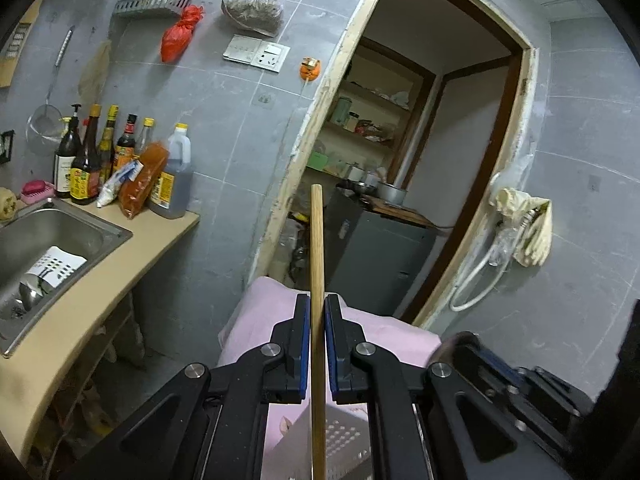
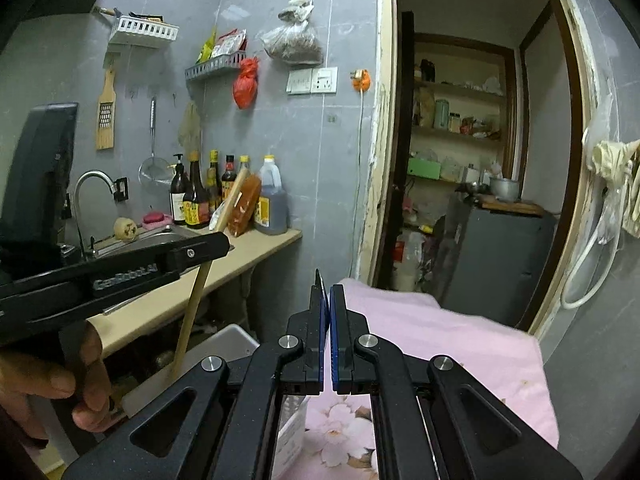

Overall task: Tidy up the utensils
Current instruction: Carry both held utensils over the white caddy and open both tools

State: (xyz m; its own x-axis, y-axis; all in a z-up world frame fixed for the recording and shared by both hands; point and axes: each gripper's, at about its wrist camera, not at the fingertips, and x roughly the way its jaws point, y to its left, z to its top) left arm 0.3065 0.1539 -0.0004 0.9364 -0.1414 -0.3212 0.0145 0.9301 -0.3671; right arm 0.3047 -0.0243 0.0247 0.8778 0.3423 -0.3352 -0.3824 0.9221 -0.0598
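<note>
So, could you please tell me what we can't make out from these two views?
- Wooden stick, left wrist view: its lower end runs off the bottom edge, so what utensil it is stays unknown.
- Same stick, right wrist view: the left gripper and the right gripper hide its middle and base.
- Sink, left wrist view: contents cut by the left edge.
- Bottle labels: too small to read.
</note>
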